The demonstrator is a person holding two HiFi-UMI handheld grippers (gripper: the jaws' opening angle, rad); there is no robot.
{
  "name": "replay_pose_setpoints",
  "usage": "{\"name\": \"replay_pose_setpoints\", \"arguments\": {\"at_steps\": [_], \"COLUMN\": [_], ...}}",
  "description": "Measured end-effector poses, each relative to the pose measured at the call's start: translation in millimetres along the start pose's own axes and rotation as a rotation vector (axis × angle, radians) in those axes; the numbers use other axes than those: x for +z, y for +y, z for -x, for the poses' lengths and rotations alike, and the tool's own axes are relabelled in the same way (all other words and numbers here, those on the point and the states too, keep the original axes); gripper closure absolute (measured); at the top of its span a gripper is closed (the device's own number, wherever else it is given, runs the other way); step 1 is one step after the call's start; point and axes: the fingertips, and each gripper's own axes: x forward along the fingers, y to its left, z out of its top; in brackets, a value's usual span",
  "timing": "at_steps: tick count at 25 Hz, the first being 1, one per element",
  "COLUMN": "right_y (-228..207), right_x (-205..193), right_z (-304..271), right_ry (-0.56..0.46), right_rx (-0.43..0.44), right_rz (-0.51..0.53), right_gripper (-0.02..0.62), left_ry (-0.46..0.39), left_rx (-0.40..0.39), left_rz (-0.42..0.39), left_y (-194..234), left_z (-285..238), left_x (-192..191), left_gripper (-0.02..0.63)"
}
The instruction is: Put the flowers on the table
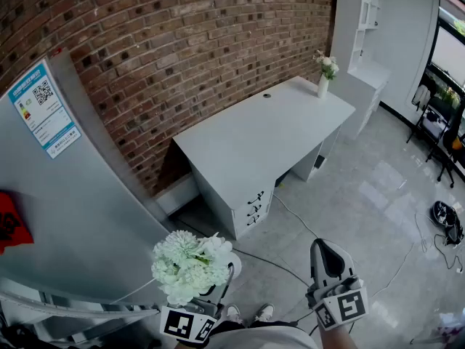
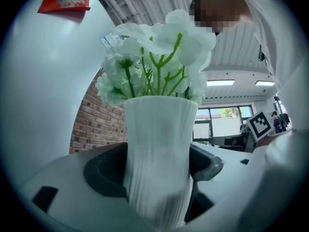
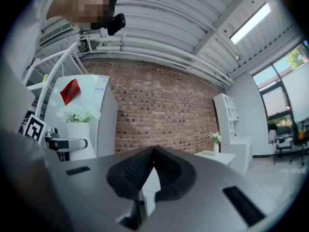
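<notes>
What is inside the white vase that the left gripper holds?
White flowers on green stems rise out of the white vase. Its opaque wall hides the lower stems and any water.

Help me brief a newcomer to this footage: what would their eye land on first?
First, the bunch of white flowers in a ribbed white vase, clamped in the left gripper at the bottom of the head view. Beyond it stand the red brick wall and the white desk, with a smaller vase of flowers at its far corner.
</notes>
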Motion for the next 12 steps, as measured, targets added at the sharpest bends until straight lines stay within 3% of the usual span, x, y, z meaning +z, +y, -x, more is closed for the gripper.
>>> {"name": "replay_pose_setpoints", "arguments": {"at_steps": [6, 12], "right_y": [-19.1, -25.9], "right_x": [-0.3, -0.7], "right_z": [5.1, 6.6], "right_ry": [-0.006, -0.011], "right_rx": [-0.052, -0.062], "right_rz": [-0.002, -0.006], "right_gripper": [0.580, 0.580], "left_ry": [-0.002, -0.001], "left_rx": [0.078, 0.091], "left_rz": [-0.012, -0.020], "left_y": [21.3, 21.9], "left_z": [6.8, 8.5], "left_x": [1.0, 1.9], "left_gripper": [0.238, 0.238]}}
